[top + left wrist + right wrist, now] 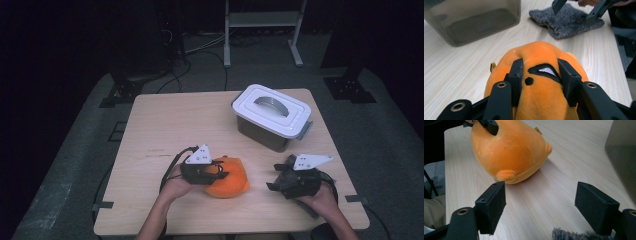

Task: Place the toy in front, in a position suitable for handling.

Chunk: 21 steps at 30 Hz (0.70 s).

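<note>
The orange plush (541,75) lies on the desk (165,125) near its front edge, soft, rounded and short-piled. The left gripper (541,81) is clenched on its top, fingers (516,75) pressing into the fabric from both sides, so the left hand is the nearer one. The right gripper (541,207) is released just above a grey fuzzy cloth (566,21), to the plush's right. Behind stands a grey translucent bin (272,117), its white lid on.

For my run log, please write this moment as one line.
left hand-held gripper: shut on orange plush toy | right hand-held gripper: open, above grey cloth | lidded box: closed
</note>
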Motion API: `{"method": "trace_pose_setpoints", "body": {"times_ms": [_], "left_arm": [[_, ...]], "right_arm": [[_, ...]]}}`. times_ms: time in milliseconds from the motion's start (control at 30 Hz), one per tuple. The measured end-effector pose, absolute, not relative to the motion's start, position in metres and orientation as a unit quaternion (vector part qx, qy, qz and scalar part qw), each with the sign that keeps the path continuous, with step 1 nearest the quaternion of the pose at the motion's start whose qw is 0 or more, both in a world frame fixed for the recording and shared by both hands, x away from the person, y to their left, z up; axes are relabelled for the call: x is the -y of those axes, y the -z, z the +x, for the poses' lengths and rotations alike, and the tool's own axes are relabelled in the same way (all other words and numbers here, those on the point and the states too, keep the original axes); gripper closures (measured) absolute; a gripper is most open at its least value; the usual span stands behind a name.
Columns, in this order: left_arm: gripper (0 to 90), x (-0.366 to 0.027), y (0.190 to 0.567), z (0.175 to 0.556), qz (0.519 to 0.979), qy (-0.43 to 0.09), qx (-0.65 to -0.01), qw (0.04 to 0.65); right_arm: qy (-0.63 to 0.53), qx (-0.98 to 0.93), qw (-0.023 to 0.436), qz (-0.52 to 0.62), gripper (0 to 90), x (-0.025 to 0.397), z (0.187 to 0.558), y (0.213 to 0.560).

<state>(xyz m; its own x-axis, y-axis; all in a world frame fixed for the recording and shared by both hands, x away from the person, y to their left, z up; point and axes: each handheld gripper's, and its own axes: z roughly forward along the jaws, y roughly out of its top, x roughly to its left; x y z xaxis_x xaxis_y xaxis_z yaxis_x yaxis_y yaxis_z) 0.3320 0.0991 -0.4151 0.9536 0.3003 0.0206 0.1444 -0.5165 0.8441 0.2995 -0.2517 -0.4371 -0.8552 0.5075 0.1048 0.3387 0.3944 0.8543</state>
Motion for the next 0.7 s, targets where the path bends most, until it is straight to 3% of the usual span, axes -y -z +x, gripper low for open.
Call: {"method": "trace_pose_setpoints", "body": {"times_ms": [333, 700], "left_arm": [[48.0, -0.11, 0.421, 0.325, 0.862, -0.071, -0.127, 0.486], [34.5, -0.122, 0.425, 0.315, 0.851, -0.062, -0.131, 0.504]], "right_arm": [[-0.462, -0.834, 0.105, 0.282, 23.6, 0.274, 0.304, 0.44], [-0.395, -0.857, 0.107, 0.314, 32.2, 0.303, 0.31, 0.458]]}}
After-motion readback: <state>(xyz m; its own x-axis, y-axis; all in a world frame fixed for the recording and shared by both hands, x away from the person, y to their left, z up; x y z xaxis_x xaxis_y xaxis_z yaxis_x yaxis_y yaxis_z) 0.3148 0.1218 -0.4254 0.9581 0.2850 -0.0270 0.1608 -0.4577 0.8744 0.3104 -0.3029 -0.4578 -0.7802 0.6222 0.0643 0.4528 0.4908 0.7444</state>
